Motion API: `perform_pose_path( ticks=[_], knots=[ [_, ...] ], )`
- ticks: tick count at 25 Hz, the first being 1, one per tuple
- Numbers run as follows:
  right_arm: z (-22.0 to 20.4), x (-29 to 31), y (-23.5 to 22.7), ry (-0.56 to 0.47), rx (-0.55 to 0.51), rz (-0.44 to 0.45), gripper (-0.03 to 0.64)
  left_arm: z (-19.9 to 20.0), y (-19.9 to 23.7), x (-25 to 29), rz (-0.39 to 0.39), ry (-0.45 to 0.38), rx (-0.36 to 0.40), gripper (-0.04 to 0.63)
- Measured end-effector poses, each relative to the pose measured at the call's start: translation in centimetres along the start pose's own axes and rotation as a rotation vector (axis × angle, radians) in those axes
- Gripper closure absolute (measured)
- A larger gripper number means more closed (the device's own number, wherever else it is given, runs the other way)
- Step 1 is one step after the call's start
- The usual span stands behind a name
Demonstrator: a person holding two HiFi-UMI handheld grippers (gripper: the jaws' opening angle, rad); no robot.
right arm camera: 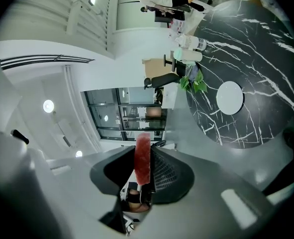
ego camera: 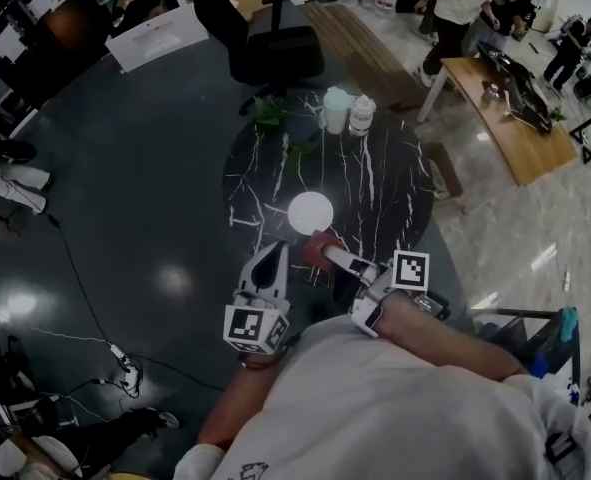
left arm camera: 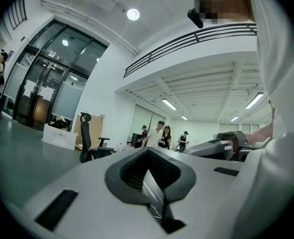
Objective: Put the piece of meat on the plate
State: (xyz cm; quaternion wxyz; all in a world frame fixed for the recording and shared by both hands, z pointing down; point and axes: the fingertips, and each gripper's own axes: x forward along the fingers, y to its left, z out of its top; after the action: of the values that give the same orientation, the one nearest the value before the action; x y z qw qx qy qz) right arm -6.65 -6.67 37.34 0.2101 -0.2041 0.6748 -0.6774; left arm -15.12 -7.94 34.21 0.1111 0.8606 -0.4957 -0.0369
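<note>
**Left gripper** (ego camera: 270,256): the jaws meet tip to tip with nothing between them. It hangs level on the near side of the plate (ego camera: 310,213), a little left of it, and takes no part in the grip.

**Plate:** white, round and bare. It lies flat on the table (ego camera: 380,178).

**Piece of meat** (ego camera: 318,250): a thin red slab just beside the plate's near rim, not yet over the plate. Its long axis runs out along the jaws and past their tips, toward the plate.

**Right gripper** (ego camera: 335,260): the jaws are clamped on the piece of meat. The pads press its two broad faces, and the gap is no wider than the slab.
- The gripper is rolled onto its side, since in the right gripper view the table stands at the picture's right. The slab is therefore judged to lie broad face down.
- The plate lies ahead of the tips and slightly left.
- The load sits nearer the plate than the left gripper's tips do.
- A short forward carry over the near rim is judged to be what is needed before release.

**Surface:** a round black top with white veining. Beyond the plate, well apart from it, stand a green plant (ego camera: 270,114) and two white containers (ego camera: 347,111).

**Room:** a dark polished floor. An office chair (ego camera: 270,43) stands beyond the plate, past the table. Farther off to the right are a wooden desk (ego camera: 510,128) and people standing.
</note>
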Motion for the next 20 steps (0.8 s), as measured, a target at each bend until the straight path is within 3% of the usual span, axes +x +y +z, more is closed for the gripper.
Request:
perform_pose_path(
  ticks=[4,10,20],
  knots=[
    [0.3,1.4,0.0,0.03,0.009,0.009,0.525,0.4,0.3,0.2,0.008,0.009,0.006,0.589],
    [1.3,2.9,-0.2,0.079,0.019,0.016,0.525,0.8,2.7,1.0,0.096,-0.005,0.033,0.589],
    [7.5,3.2,-0.3,0.106,0.035,0.015,0.525,0.7,1.5,7.4,0.066,-0.013,0.026,0.589]
  ],
)
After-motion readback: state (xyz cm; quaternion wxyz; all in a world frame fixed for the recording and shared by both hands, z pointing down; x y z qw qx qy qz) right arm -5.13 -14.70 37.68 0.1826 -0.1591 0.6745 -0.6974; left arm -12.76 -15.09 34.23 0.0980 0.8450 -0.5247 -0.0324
